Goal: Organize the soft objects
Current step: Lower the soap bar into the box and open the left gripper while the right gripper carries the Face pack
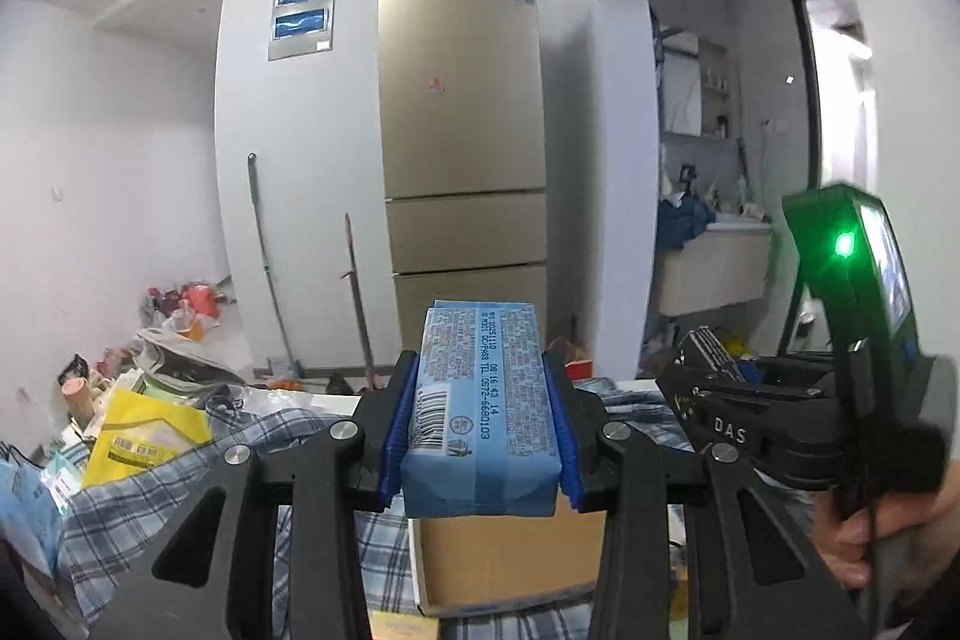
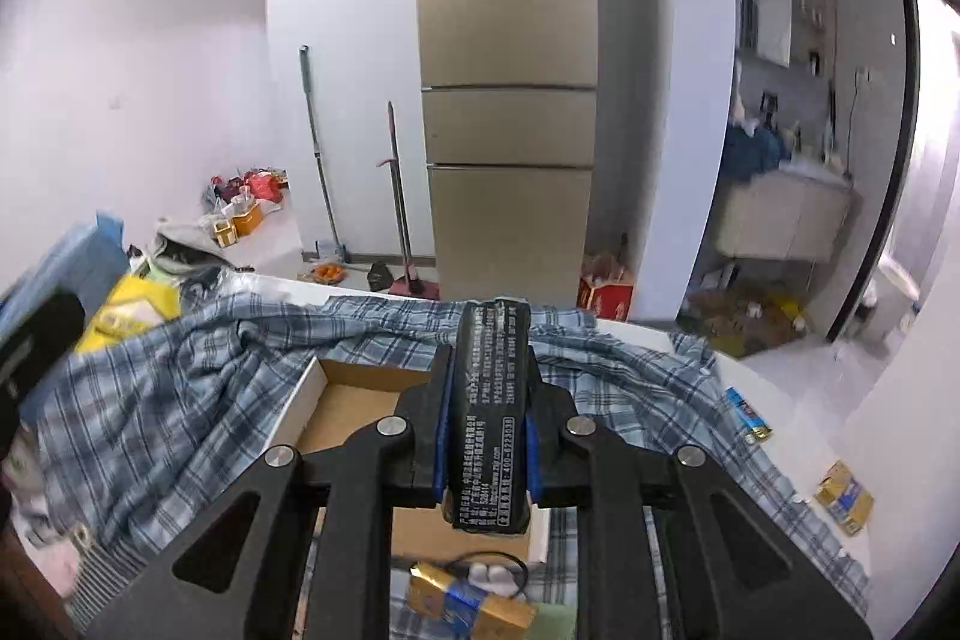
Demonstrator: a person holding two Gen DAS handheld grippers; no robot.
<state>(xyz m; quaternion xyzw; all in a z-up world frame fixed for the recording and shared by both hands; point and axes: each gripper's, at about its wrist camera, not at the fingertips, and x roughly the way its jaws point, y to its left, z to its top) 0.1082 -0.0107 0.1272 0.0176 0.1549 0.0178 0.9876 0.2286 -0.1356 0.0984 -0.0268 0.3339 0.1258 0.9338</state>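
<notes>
Two wrist views over a cluttered desk [image 2: 798, 400] in a white room with a tall gold fridge [image 1: 462, 118] behind. The left gripper [image 1: 480, 418] is closed partway on a pale blue pack [image 1: 480, 400] of tissues, its blue pads [image 1: 401, 424] pressing both long sides; the pack lies lengthwise between the fingers, printed side up, raised above the desk. The right gripper [image 2: 487, 430] is squeezed fully in on a narrow black pack [image 2: 489, 412], also held lengthwise and lifted, its sides pinched slightly.

Beneath both lies an open cardboard box [image 2: 354, 400], seemingly empty in the part that shows, resting on a rumpled blue plaid cloth [image 2: 180, 400] that covers much of the desk. A yellow bag [image 1: 147, 430] sits at the left, small packs [image 2: 843, 496] at the right edge, and a gold-and-blue pack [image 2: 474, 604] lies just below the right gripper.

The step appears to be carrying both packs to the box (the likely home for soft things). To do it well, bring each pack over the box opening, not its wall, lower until it nears the floor, and let go one at a time so the grippers stay apart. Laying the packs side by side along the box's length would save room. The soft wrapping may cling to the pads, so open wide before pulling away
</notes>
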